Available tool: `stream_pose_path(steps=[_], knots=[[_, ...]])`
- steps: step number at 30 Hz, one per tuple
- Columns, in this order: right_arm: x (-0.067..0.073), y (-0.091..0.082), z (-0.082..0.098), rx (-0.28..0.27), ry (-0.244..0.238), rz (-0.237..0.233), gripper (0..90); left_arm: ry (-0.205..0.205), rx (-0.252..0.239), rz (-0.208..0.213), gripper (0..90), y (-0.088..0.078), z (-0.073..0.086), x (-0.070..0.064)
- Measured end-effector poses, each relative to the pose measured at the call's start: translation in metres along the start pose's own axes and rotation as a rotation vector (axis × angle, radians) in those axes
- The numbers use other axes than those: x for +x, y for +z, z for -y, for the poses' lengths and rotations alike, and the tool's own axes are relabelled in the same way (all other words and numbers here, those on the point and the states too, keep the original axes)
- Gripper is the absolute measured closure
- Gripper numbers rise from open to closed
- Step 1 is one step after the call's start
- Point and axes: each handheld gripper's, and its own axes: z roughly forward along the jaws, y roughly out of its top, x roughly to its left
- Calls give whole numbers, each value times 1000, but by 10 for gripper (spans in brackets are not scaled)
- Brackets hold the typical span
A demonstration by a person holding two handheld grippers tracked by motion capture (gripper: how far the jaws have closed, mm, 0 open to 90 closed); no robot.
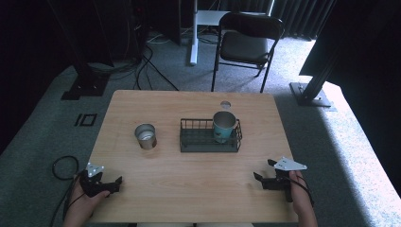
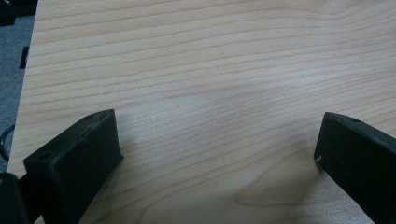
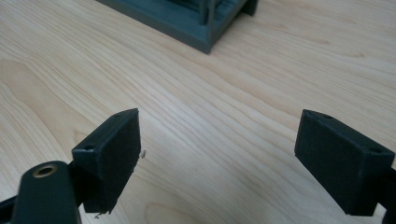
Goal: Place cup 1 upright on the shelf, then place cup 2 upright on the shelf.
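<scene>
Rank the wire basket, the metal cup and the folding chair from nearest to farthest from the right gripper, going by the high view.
From the right gripper:
1. Wire basket, mid-table, just ahead and to its left.
2. Metal cup, left of the basket.
3. Folding chair, on the floor beyond the table's far edge.

Table (image 1: 189, 194): light wood, lying under the left gripper (image 1: 115, 185) and the right gripper (image 1: 262, 169).
Round hole (image 1: 225, 104): in the tabletop, well ahead of the right gripper, near the far edge.
Folding chair (image 1: 246, 45): black, on the carpet far ahead of the right gripper.
Floor cables (image 1: 146, 66): dark, far ahead of the left gripper.
White post (image 1: 193, 33): upright, just left of the chair.
</scene>
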Motion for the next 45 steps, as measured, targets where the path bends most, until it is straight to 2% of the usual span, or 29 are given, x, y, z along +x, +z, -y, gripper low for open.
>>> stream_pose_path(steps=[6,9,13,17,20,24,41,45], knots=[[-2,0,6,41,8,15,141,0,0,0,8,0,0,0],[-2,2,9,64,-3,33,141,0,0,0,9,0,0,0],[-3,7,13,102,8,57,134,0,0,0,9,0,0,0],[-2,8,14,133,-24,62,124,0,0,0,9,0,0,0],[-2,8,13,139,-7,58,124,0,0,0,9,0,0,0],[-4,9,14,153,45,45,121,0,0,0,9,0,0,0],[-4,9,14,154,45,45,120,4,2,2,9,0,0,0],[-4,9,14,155,44,45,120,39,2,34,9,-3,3,1]])
